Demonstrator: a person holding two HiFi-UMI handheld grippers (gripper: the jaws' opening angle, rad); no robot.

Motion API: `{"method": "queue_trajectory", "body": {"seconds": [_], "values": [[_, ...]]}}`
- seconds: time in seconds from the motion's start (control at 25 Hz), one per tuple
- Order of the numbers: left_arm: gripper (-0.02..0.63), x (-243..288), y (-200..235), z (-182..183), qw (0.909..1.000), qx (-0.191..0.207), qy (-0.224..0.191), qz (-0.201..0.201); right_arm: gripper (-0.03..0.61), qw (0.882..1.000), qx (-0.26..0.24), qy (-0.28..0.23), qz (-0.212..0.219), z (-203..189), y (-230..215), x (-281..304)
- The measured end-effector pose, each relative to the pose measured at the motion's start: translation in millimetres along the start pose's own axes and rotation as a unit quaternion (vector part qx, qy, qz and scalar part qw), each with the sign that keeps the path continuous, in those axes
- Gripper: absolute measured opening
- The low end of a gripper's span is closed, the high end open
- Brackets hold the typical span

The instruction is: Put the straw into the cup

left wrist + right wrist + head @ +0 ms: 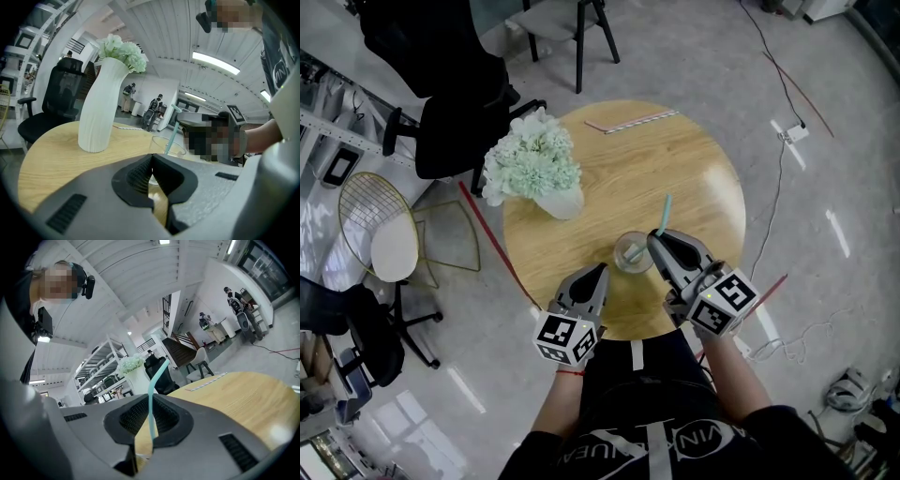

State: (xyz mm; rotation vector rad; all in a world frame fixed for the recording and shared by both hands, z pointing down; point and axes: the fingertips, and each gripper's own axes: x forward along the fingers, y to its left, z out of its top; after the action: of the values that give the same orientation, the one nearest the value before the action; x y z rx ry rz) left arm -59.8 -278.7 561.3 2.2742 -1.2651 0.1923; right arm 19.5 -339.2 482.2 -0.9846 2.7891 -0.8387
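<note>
Standing on grey floor (pixel 825 141), round wooden table (pixel 675 169) bears vase (pixel 562 202), cup (pixel 632 251)

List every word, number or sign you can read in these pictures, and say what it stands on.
"VIN": white print on the person's dark shirt, cut off by folds.
"LUEA": same shirt, partial and uncertain.
Marker cubes: square patterns only, no letters.

Table (pixel 698 178): vase of flowers (pixel 546 173) at left, cup (pixel 630 253) at near edge. Straw (pixel 665 212) at cup's right, between right gripper (pixel 655 240) jaws. Left gripper (pixel 601 271) near-left of cup. Paper strip (pixel 630 121) at far edge.
</note>
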Motion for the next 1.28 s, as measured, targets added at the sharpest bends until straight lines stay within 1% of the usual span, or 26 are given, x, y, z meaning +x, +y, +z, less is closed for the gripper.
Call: {"method": "queue_trajectory", "body": {"seconds": [0.32,0.6,0.8,0.96,1.28], "values": [[0.006,4,-1,-3,1.0,0.004,0.001,0.001,0.025,1.0,0.001,-0.006,-0.024,-4,-13,-6],[0.006,6,2,-4,1.0,-0.002,0.006,0.005,0.025,0.999,-0.008,0.008,-0.045,-2,-28,-6],[0.006,10,5,-4,1.0,-0.004,0.005,0.006,0.025,0.999,-0.011,0.013,-0.044,-3,-32,-2],[0.006,10,6,-4,0.9999,-0.007,0.005,0.006,0.025,0.998,-0.021,0.032,-0.044,-8,-31,0],[0.006,7,6,-3,1.0,-0.008,0.004,0.004,0.026,0.998,-0.013,0.05,-0.042,-20,-27,0]]}}
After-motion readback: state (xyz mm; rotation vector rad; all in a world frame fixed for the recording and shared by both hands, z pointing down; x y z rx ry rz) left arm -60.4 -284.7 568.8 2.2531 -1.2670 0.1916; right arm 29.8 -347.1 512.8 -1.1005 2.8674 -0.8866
